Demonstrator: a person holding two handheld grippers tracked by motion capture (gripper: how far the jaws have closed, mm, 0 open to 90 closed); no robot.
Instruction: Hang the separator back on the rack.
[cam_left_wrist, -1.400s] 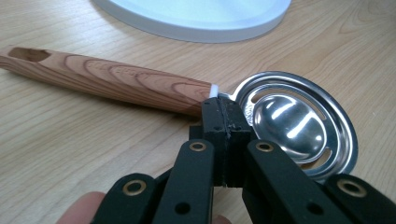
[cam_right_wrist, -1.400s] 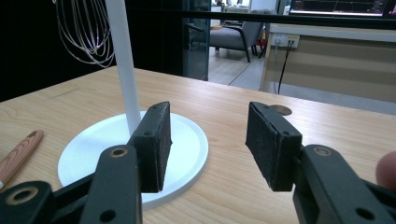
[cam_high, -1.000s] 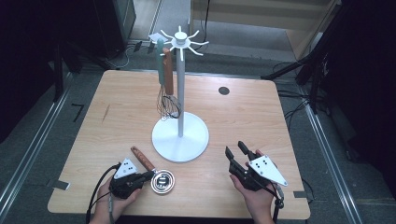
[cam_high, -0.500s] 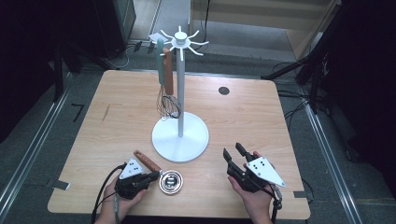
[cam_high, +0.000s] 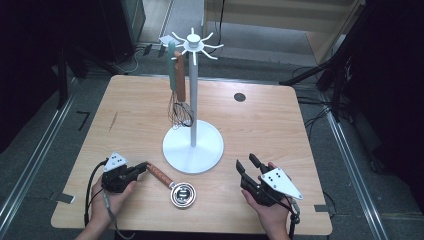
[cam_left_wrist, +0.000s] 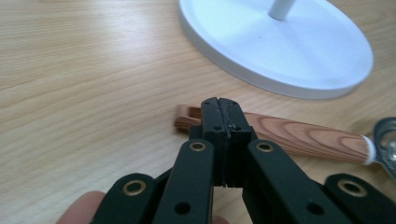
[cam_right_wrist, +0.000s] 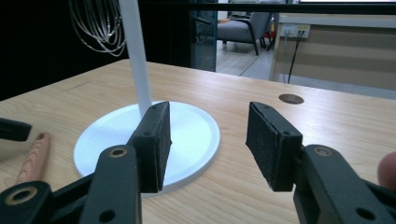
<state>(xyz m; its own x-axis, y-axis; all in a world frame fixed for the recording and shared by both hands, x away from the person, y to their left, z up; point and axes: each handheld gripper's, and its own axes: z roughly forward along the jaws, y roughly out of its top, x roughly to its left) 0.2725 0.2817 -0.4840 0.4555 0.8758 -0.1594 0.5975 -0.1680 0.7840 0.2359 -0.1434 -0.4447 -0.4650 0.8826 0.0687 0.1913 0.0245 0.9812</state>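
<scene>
Wooden table (cam_high: 130, 125) seen from above, with a white rack (cam_high: 193, 145) standing on a round base at its centre; a whisk (cam_high: 181, 112) and two handled utensils hang from the rack's upper hooks. The left, far and right parts of the tabletop lie bare, giving free room on both sides of the base, while the near edge runs just below both hands. A small dark grommet (cam_high: 240, 97) marks the far right area.

The wooden-handled strainer (cam_high: 172, 184) lies flat near the front edge, its metal bowl just in front of the rack's base and its handle pointing left toward the left gripper (cam_high: 141, 168).

Left gripper: jaws pressed together with nothing between them. In the left gripper view the closed tips (cam_left_wrist: 220, 108) sit directly over the free end of the strainer handle (cam_left_wrist: 299, 136); whether they touch the wood cannot be told. The base rim stands just beyond.

Right gripper (cam_high: 247, 165): jaws parted and empty, resting near the front right edge, well apart from the strainer. In the right gripper view (cam_right_wrist: 208, 140) the jaws point at the rack's base, with the handle's end at far left.
</scene>
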